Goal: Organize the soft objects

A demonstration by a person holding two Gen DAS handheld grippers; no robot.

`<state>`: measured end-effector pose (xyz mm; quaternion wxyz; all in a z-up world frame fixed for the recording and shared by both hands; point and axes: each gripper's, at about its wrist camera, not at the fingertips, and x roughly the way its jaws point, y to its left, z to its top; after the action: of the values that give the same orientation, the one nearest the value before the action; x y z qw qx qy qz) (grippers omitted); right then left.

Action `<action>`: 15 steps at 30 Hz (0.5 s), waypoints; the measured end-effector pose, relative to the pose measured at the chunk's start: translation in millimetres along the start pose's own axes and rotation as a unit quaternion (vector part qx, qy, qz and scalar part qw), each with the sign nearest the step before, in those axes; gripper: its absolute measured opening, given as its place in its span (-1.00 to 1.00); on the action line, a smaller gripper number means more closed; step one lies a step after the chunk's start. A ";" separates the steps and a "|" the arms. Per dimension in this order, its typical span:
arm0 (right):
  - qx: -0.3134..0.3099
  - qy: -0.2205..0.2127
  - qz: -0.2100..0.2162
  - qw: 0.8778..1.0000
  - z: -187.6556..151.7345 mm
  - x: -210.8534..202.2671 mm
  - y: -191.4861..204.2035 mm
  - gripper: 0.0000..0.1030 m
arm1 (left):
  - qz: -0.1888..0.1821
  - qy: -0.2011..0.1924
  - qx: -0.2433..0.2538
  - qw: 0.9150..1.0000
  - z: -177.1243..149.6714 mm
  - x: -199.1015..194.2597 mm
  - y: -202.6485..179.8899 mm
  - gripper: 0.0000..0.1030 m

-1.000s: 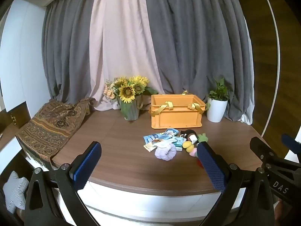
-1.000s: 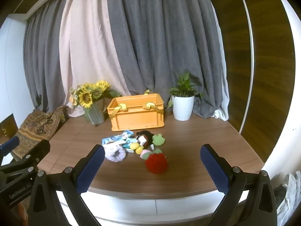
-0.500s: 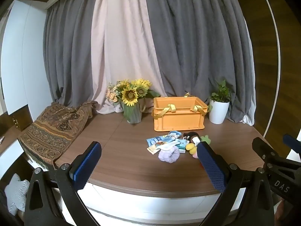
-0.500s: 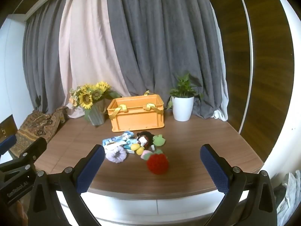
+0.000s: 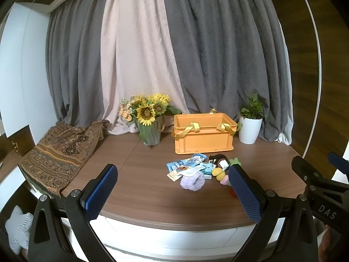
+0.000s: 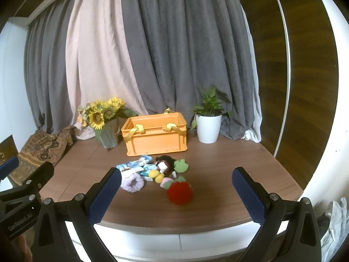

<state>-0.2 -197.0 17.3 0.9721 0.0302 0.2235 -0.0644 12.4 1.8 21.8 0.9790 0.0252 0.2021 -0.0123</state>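
A pile of soft items lies mid-table in front of an orange crate (image 5: 204,134) (image 6: 156,134) with yellow strap handles. The pile holds a lilac scrunchie (image 5: 192,180) (image 6: 132,183), a red knitted strawberry (image 6: 180,192), a yellow toy (image 6: 157,174), a dark plush doll (image 5: 219,160) (image 6: 164,163), a green plush (image 6: 181,166) and blue-white packets (image 5: 185,164) (image 6: 135,163). My left gripper (image 5: 172,193) and right gripper (image 6: 175,195) are both open and empty, held at the near table edge, short of the pile.
A sunflower vase (image 5: 149,122) (image 6: 104,122) stands left of the crate, a white potted plant (image 5: 250,124) (image 6: 208,123) right of it. A patterned cloth (image 5: 59,150) drapes over the table's left end. Curtains hang behind. The wooden table (image 6: 229,166) has a rounded front edge.
Both grippers have risen and drawn slightly back, so the table and pile sit lower and farther in view. Both stay open. Nothing on the table has moved.
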 end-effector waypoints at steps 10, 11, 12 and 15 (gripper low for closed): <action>0.001 -0.002 -0.002 1.000 0.2 -0.5 0.8 1.00 | -0.001 -0.002 -0.006 1.000 0.5 3.3 -2.7 1.00; 0.002 -0.004 -0.002 1.000 -0.3 -0.7 0.9 1.00 | -0.002 -0.002 -0.006 1.000 1.1 3.8 -3.4 1.00; 0.002 -0.003 -0.003 1.000 0.4 -0.5 0.6 1.00 | -0.002 -0.002 -0.006 1.000 1.2 4.2 -4.4 1.00; 0.002 -0.004 -0.003 1.000 0.1 -0.7 0.9 1.00 | -0.003 -0.004 -0.007 1.000 1.6 4.3 -7.4 1.00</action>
<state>-0.7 -196.0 17.7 0.9728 0.0316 0.2193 -0.0679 16.7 -5.7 21.2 0.9799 0.0179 0.1982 -0.0141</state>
